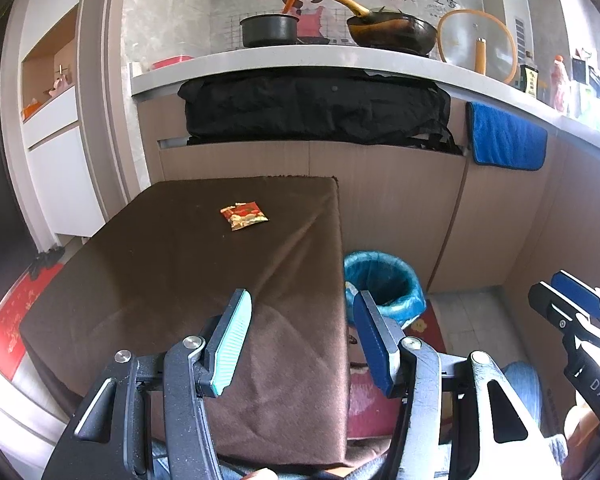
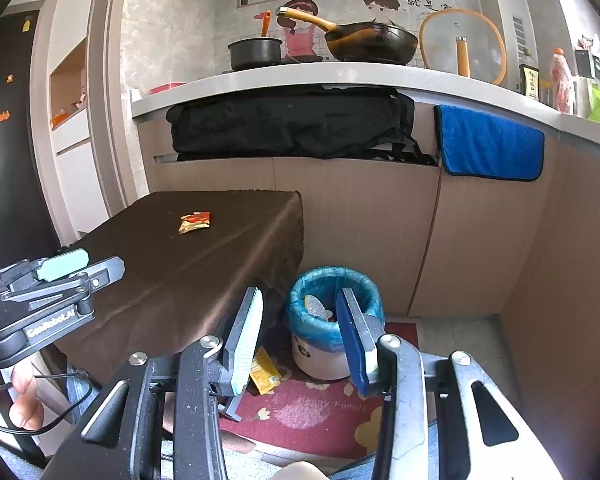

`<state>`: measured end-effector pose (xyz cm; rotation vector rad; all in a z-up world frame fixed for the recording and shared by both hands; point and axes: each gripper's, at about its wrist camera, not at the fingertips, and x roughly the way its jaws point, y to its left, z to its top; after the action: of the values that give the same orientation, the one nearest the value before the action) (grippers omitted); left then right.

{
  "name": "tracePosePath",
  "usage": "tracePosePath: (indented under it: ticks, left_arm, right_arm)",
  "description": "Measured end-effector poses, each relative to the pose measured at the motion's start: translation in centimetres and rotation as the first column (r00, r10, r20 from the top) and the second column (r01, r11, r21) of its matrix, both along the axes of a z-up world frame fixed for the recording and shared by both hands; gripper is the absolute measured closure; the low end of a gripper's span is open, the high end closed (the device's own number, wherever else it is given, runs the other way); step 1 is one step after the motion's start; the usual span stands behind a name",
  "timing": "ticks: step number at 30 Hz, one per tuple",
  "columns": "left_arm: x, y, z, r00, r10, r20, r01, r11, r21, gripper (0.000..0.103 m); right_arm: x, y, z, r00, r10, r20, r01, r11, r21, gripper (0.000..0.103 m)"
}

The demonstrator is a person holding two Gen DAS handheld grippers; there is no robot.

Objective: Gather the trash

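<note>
Hovering empty with jaws apart at the table's near edge, the left gripper (image 1: 300, 312) and right gripper (image 2: 300, 312) face the far red snack wrapper (image 1: 244, 218), presumably bound for the blue-lined bin (image 2: 334, 300) on the right.

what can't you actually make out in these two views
- Bin contents: in the right wrist view the blue liner rim and the right claw cover most of the inside; only a pale scrap shows.
- Bin in the left wrist view: the brown tablecloth edge and left claw cut it off.
- Yellow packet on the floor mat: partly behind a claw finger.
- Red wrapper: print too small to read.
</note>
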<state>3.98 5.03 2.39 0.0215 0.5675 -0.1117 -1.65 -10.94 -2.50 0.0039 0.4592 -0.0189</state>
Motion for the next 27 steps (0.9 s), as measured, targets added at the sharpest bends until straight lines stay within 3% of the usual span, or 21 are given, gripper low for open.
tracePosePath:
  ticks: [27]
  left_arm:
    - [-0.03,-0.50,-0.05,1.000,-0.001,-0.009,0.001,1.000,0.005,0.049]
  right_arm:
    - [0.11,-0.22,-0.03,1.000,0.005,-0.006,-0.005,1.000,0.006,0.066]
